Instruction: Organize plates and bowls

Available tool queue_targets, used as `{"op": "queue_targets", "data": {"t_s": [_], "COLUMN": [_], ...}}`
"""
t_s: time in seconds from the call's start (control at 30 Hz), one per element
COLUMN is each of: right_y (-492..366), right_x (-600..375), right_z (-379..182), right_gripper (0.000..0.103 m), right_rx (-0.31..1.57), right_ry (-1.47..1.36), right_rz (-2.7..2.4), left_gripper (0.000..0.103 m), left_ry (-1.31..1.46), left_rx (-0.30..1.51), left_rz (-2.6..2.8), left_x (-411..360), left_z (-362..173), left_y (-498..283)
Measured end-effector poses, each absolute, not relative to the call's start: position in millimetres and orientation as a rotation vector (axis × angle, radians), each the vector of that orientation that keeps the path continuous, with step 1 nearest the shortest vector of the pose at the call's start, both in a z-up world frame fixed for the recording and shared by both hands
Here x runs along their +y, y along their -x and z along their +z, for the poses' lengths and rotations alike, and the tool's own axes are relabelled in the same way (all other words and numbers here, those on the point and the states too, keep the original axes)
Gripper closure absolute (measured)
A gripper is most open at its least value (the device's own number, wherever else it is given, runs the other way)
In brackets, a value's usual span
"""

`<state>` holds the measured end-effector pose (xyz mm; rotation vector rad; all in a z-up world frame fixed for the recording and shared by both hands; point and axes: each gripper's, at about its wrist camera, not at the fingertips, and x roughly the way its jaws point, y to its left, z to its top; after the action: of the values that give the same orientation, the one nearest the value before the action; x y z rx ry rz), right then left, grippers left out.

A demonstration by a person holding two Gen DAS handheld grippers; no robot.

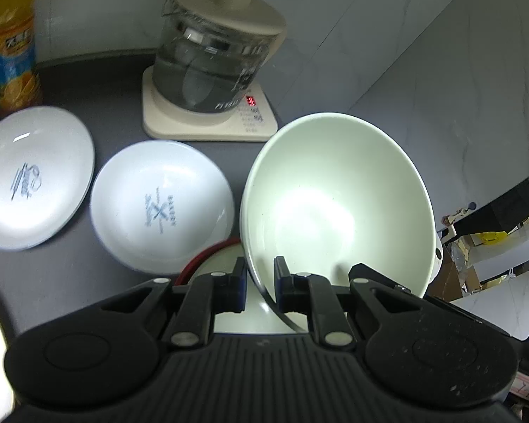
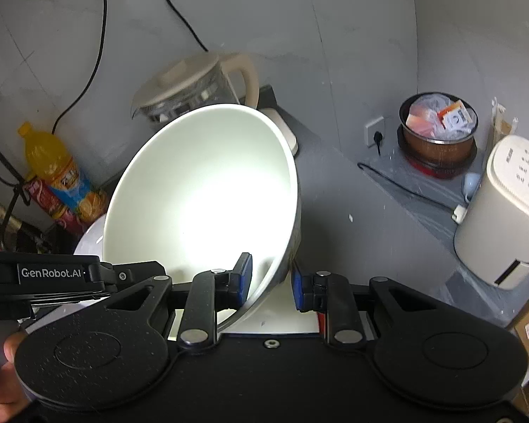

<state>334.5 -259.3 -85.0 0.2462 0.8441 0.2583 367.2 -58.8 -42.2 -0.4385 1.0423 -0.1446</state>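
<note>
As big bowl (image 1: 338, 197) wide, left tool (image 1: 260, 283) and right tool (image 2: 271, 282) each clench its near rim; two small plates (image 1: 160, 204) wait left on desk (image 1: 116, 105).

Left claw (image 1: 260, 283) and right claw (image 2: 271, 282) both clamped, angled downward.

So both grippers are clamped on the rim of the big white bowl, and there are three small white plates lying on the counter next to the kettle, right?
Not quite: the left wrist view shows two small white plates, not three. The rest holds: the left gripper and right gripper each grip the big white bowl by its rim, near the kettle.
</note>
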Motion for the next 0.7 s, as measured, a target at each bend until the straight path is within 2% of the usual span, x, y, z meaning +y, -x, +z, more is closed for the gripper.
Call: {"op": "queue_targets", "data": {"t_s": [0.7], "right_y": [-301.5], "right_x": [-240.7], "right_z": [-112.0], "right_gripper": [0.075], "right_rx": [0.978], "right_ry": [-0.248], "right_rz": [0.231], "left_gripper": [0.090], "left_ry": [0.479], "left_rx": [1.147], "left_rz": [-0.139], "left_x": [-43.7], "left_z": [-82.6], "left_y": [-328.8]}}
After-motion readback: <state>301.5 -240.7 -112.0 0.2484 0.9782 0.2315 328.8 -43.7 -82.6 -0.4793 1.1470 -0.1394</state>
